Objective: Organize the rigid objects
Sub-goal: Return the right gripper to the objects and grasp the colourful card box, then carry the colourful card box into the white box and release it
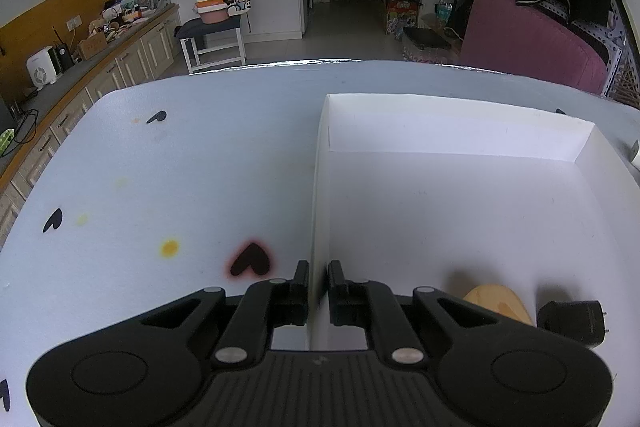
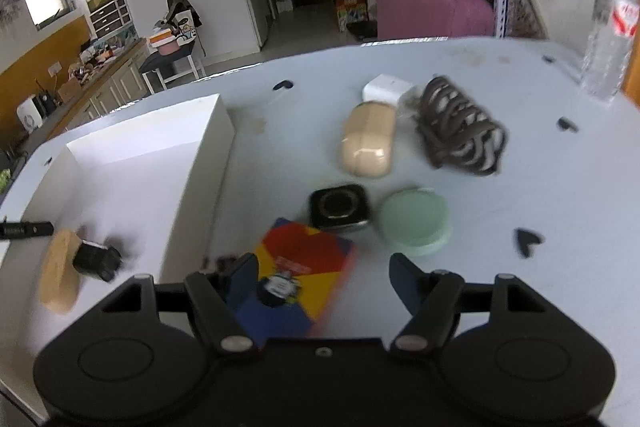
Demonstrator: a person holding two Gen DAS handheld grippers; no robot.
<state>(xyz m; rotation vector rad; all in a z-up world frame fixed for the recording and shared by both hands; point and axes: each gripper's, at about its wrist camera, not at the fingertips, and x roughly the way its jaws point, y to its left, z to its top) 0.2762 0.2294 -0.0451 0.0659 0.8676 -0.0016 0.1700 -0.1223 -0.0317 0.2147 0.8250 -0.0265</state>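
My left gripper [image 1: 318,277] is shut on the left wall of the white box [image 1: 319,187]. Inside the box lie a tan oval piece [image 1: 500,303] and a black plug adapter [image 1: 572,319]; both also show in the right wrist view [image 2: 60,275] [image 2: 96,259]. My right gripper [image 2: 324,273] is open, with the colourful card box [image 2: 296,271] between its fingers on the table. Beyond it lie a black square device [image 2: 339,207], a green round case [image 2: 416,221], a beige case [image 2: 368,139], a white charger [image 2: 386,87] and a dark coiled cable [image 2: 460,127].
A clear water bottle [image 2: 608,27] stands at the table's far right. A black pen-like object [image 2: 24,229] lies at the box's left edge. The light blue table [image 1: 160,167] has black heart marks and yellow stains. A pink sofa [image 1: 528,39] stands behind.
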